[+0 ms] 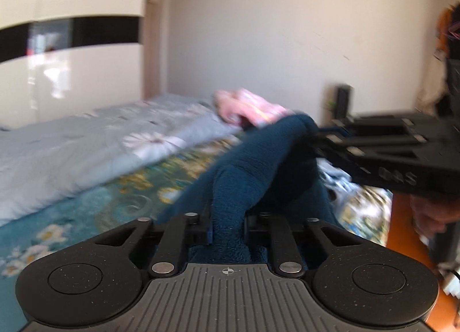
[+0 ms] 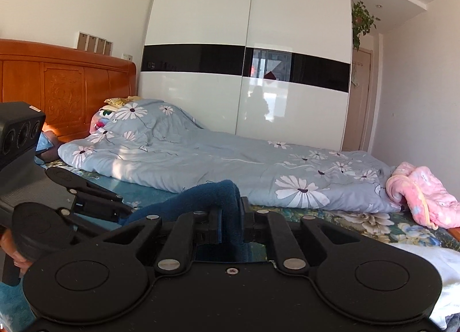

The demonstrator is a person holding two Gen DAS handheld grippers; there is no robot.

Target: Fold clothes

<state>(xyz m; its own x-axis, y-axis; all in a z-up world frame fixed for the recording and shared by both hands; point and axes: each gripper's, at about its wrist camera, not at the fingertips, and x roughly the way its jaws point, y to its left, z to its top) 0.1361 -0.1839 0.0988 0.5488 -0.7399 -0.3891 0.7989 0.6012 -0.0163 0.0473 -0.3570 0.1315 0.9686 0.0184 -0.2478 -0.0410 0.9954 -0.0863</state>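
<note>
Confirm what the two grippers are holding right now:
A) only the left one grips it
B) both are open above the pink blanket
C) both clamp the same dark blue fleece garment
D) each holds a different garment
C: the dark blue fleece garment runs between the closed jaws of the left gripper and the right gripper.

The left gripper (image 1: 228,230) pinches dark blue fleece (image 1: 258,165), whose far end the right gripper (image 1: 322,138) clamps above the bed (image 1: 86,202).

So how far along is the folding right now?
Early. No folded clothes show. In hand: the left gripper and right gripper are each shut on the dark blue fleece garment, held above the bed. Left: folding it, plus the crumpled pink garment.
</note>
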